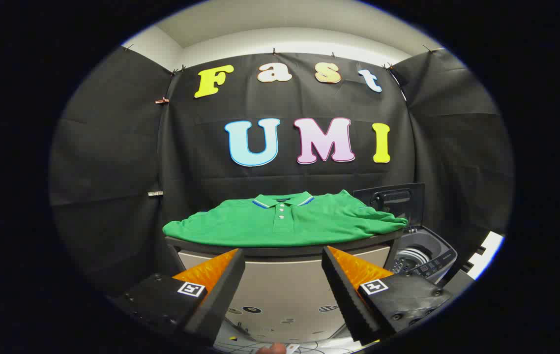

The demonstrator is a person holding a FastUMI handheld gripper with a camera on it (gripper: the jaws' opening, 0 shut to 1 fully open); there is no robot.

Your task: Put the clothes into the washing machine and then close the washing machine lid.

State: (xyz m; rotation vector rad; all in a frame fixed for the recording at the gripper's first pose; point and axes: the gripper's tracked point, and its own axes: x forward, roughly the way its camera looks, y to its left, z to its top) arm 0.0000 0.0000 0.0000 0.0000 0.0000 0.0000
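A green polo shirt (284,221) with a buttoned collar lies spread flat on a dark-topped table (280,251), well beyond my fingers. To the right of the table stands a small top-loading washing machine (422,253) with its lid (392,201) raised upright, so the drum opening shows. My gripper (283,263) is open, held below and in front of the table's front edge, with nothing between its fingers.
The table's pale front panel (282,295) faces me just ahead of the fingers. Black cloth walls close the booth behind and on both sides. A white strip (486,253) lies past the washing machine on the right.
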